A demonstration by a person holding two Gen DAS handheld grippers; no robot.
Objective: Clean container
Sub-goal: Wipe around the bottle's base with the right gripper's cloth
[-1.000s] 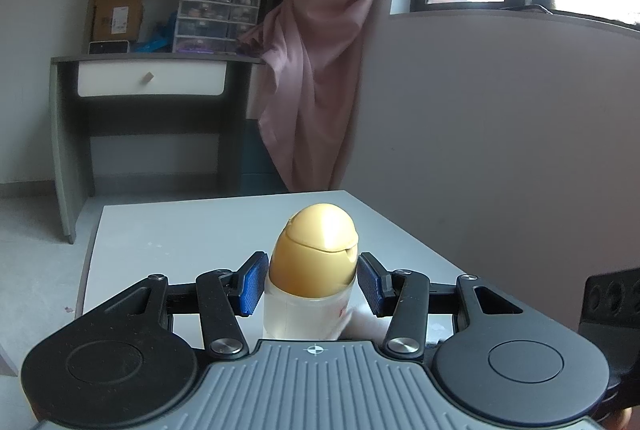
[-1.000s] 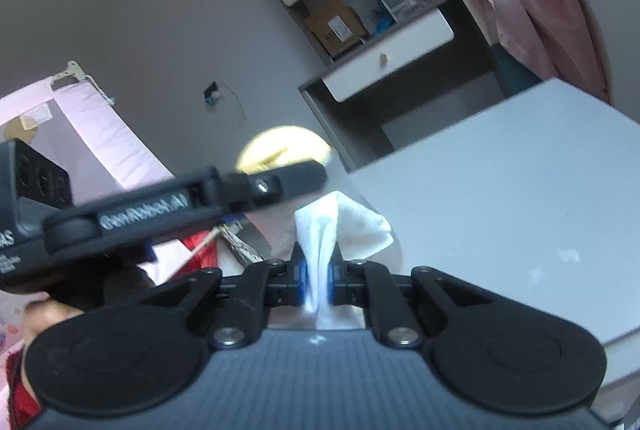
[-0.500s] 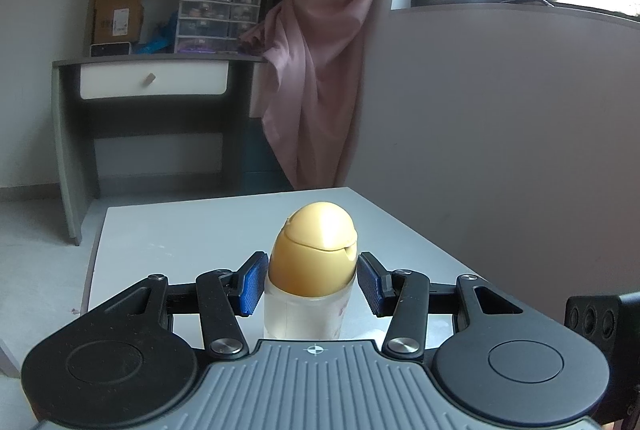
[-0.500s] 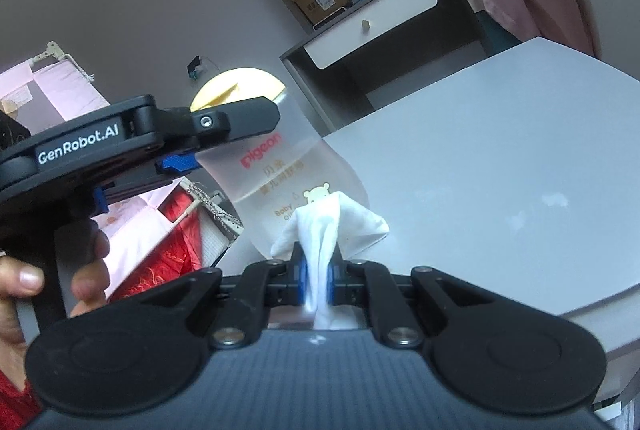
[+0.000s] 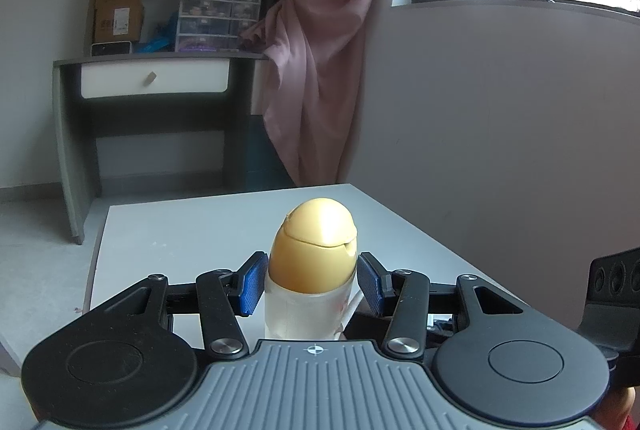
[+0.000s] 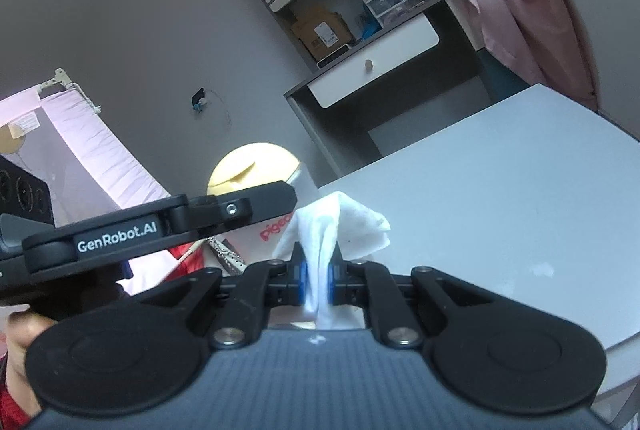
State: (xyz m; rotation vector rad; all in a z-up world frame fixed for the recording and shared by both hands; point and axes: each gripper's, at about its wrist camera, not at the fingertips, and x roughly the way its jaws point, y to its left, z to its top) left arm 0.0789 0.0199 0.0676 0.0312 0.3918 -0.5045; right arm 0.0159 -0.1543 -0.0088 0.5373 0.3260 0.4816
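Bottle (image 5: pixel 311 284), clear-bodied with a domed yellow cap, clamped in left gripper (image 5: pixel 312 283); right gripper (image 6: pixel 316 276) pinches white cloth (image 6: pixel 340 226) against its side.

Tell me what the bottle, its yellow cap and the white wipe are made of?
The bottle looks like clear plastic: you see through its cloudy wall. The cap seems smooth, hard plastic, with a soft shine. The wipe is probably thin cloth or tissue: it folds and crumples between the right gripper's fingers.

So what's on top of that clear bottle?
A rounded yellow cap covers the bottle, which the left tool grips. The cap hides the opening, and the contents cannot be made out.
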